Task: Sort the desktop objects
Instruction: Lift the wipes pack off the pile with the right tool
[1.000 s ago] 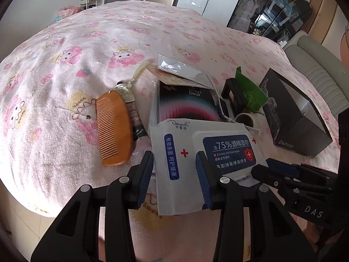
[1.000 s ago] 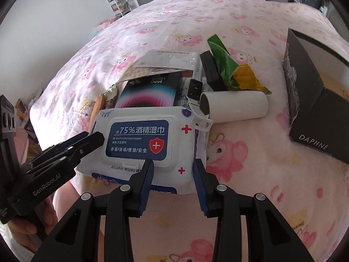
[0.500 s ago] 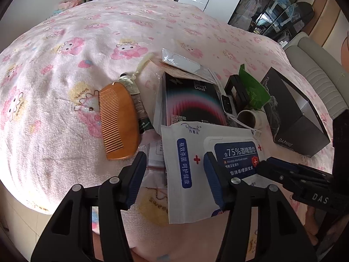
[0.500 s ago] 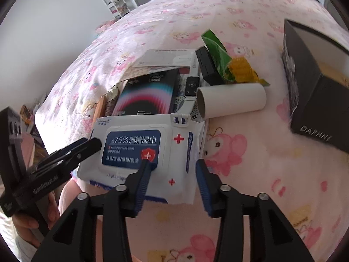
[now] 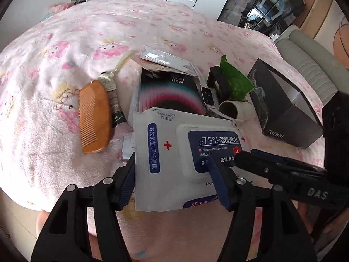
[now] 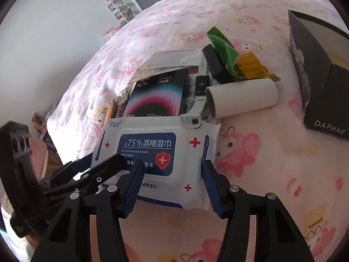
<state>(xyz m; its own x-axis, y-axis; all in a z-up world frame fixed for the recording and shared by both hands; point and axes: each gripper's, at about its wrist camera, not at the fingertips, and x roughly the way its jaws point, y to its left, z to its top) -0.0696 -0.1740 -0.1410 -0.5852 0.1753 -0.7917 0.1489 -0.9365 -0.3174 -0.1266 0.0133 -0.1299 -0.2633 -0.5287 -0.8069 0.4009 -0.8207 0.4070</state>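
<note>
A white and blue pack of alcohol wipes (image 5: 174,152) lies at the near edge of the pink blanket, also in the right wrist view (image 6: 157,152). My left gripper (image 5: 172,181) is open, its jaws on either side of the pack's left part. My right gripper (image 6: 172,185) is open, its jaws astride the pack's near right part. Behind the pack lie a dark Smart Devil box (image 5: 168,91), a wooden comb (image 5: 93,113), a small tube (image 5: 111,91), a cardboard roll (image 6: 242,98) and a green snack bag (image 6: 235,63).
A black DAPHNE box (image 5: 283,109) stands open at the right, also in the right wrist view (image 6: 322,83). A black flat case (image 6: 216,65), a white watch (image 6: 200,87) and a silver pouch (image 5: 165,56) lie in the pile. The bed edge runs just below the grippers.
Both grippers have opened wider and moved in over the wipes pack, so their jaws now straddle it. The pack has shifted slightly.
</note>
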